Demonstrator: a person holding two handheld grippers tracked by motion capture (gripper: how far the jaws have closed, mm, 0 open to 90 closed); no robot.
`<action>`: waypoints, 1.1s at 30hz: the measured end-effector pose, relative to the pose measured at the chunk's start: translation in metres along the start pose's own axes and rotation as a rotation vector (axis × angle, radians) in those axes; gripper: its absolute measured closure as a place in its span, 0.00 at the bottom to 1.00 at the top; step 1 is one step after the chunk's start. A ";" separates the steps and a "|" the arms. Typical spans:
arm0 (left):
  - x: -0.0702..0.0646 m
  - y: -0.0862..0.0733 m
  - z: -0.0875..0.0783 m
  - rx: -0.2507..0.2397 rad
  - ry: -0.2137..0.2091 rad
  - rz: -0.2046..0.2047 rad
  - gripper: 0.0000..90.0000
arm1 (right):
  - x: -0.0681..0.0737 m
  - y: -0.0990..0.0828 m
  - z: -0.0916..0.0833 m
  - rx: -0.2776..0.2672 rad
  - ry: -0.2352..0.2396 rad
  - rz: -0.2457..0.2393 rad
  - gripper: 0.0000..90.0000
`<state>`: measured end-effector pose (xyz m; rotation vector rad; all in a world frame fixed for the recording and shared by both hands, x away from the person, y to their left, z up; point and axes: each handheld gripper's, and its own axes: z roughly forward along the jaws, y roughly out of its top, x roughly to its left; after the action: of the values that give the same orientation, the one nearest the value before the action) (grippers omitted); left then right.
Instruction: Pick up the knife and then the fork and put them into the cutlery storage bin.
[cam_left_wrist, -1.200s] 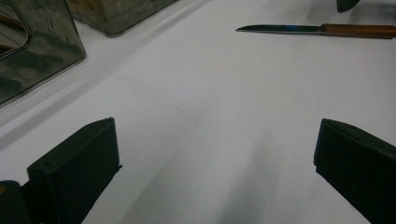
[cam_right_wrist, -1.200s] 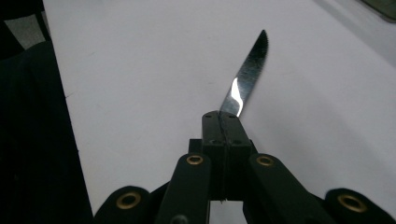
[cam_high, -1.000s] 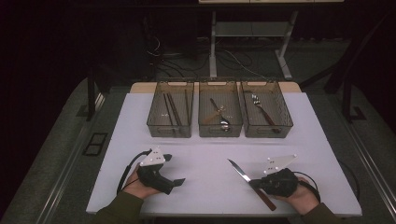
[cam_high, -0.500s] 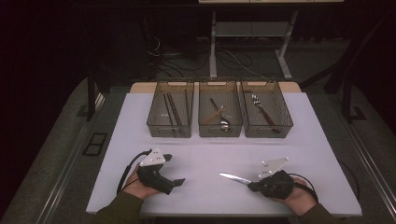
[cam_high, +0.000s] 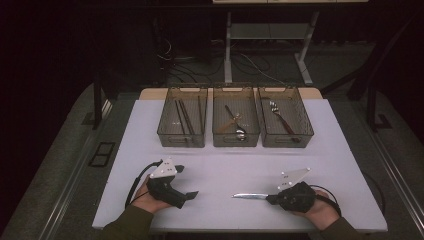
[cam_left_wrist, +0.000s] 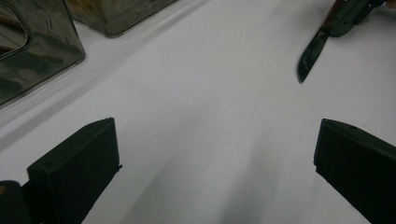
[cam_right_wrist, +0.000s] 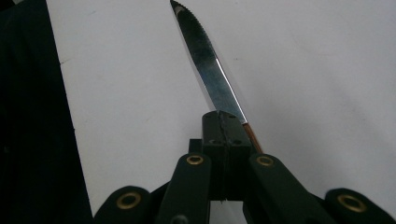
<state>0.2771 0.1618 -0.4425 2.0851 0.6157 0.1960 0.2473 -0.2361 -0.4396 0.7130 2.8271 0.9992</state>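
Observation:
A table knife (cam_high: 249, 196) with a serrated steel blade (cam_right_wrist: 205, 60) and a reddish-brown handle points left, low over the white table (cam_high: 225, 160). My right gripper (cam_high: 273, 198) is shut on it where blade meets handle, with both jaws pressed together around it (cam_right_wrist: 223, 133). My left gripper (cam_high: 185, 181) rests at the front left of the table, open with nothing between its jaws (cam_left_wrist: 215, 163). From the left gripper view, the knife's tip (cam_left_wrist: 310, 58) shows at the upper right, well apart from the jaws.
Three clear bins stand in a row at the back: the left one (cam_high: 182, 117) holds chopsticks, the middle one (cam_high: 235, 117) spoons, the right one (cam_high: 285, 117) a fork. A bin's corner (cam_left_wrist: 37, 51) shows at the upper left. Beside the knife runs the table's front edge (cam_right_wrist: 60, 116).
The knife has swung in the right gripper from pointing diagonally up-left to pointing straight left. The left gripper has stayed where it was, still open.

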 end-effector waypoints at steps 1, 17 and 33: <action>0.000 0.000 0.000 0.002 0.000 0.000 0.00 | 0.000 0.000 -0.001 -0.009 0.010 -0.008 0.99; 0.000 0.000 0.000 -0.002 0.002 -0.006 0.00 | -0.019 0.023 -0.013 0.194 0.015 -0.198 0.67; 0.000 0.000 0.000 -0.002 0.000 -0.003 0.00 | -0.016 0.051 0.011 0.460 0.030 -0.347 0.80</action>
<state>0.2774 0.1623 -0.4424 2.0816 0.6186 0.1942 0.2843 -0.2015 -0.4187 0.2071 3.0831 0.3137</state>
